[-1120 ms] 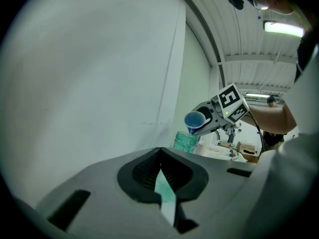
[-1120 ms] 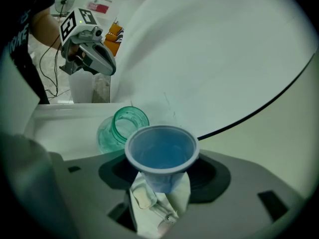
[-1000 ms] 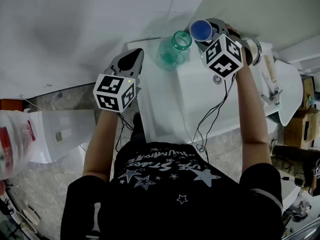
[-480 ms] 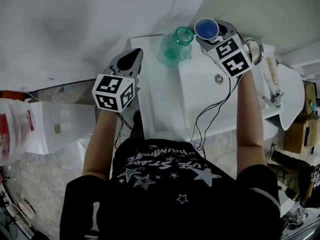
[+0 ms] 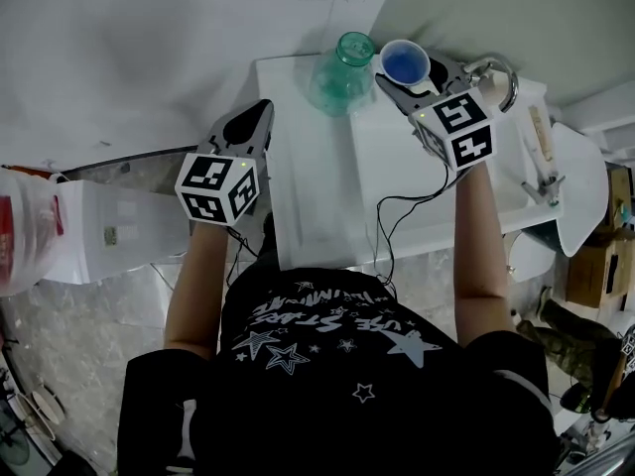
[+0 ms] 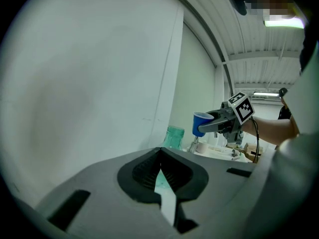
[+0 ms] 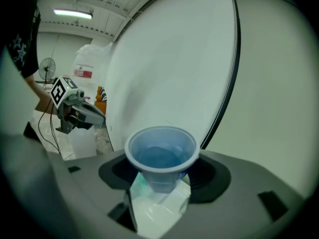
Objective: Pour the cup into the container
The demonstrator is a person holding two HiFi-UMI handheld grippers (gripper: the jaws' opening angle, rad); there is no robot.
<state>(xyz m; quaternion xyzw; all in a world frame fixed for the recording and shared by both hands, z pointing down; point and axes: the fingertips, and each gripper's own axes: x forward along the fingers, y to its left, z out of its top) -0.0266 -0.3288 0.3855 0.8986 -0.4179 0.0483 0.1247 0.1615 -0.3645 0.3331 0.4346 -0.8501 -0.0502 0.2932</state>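
While the right claw (image 5: 408,73) grasps the upright blue cup (image 5: 405,59) at the green jar's (image 5: 341,75) three o'clock, the left claw (image 5: 260,112) hangs clenched, empty, at seven o'clock.

Open tabletop (image 5: 317,186) ahead, green jar (image 5: 342,72) at far edge (wall (image 5: 149,48) behind)

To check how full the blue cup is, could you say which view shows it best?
The right gripper view: the blue cup sits close, held in the right gripper, open mouth facing the camera. The head view shows it small from above beside the green jar; the left gripper view, only its distant side.
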